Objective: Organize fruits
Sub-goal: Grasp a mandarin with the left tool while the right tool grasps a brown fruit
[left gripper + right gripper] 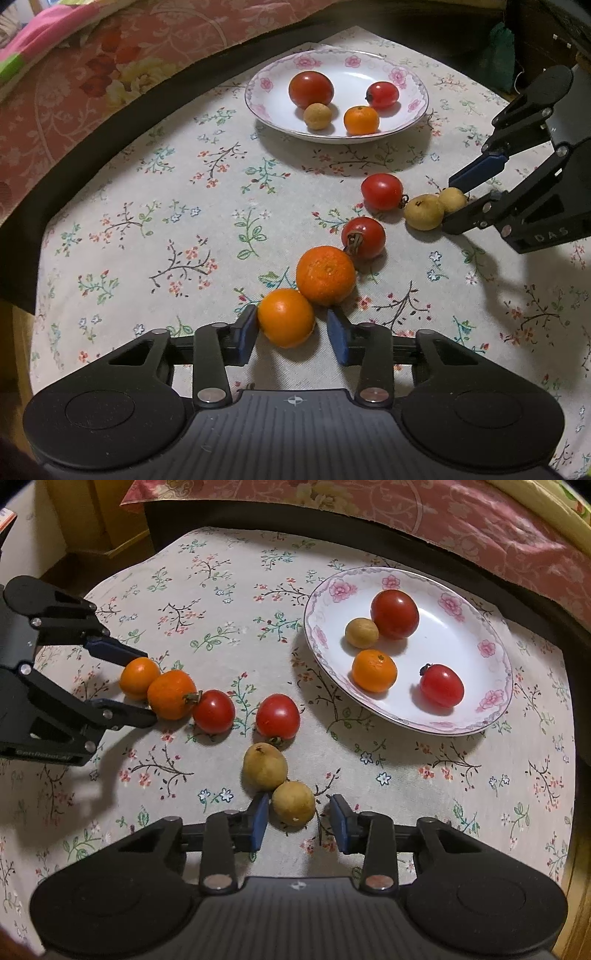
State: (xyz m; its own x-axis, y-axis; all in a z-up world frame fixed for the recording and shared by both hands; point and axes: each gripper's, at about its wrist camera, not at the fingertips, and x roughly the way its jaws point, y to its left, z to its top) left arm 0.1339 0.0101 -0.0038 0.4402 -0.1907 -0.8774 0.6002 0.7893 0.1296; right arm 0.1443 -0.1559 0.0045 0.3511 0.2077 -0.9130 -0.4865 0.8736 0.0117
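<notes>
Left gripper (291, 332) open around an orange (286, 317), right gripper (300, 818) open around a longan (293, 803); fruit row runs between them

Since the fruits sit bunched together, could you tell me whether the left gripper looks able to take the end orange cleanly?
Probably yes: the left gripper already straddles the end orange, though the bigger orange touches it behind.

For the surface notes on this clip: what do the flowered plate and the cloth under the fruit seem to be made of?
White round plate with pink flower rim: apparently glazed ceramic or porcelain; it is glossy, with bright highlights. Cream floral-print tablecloth: seemingly woven fabric, matte, with a fine weave and soft drape at the table edge.
</notes>
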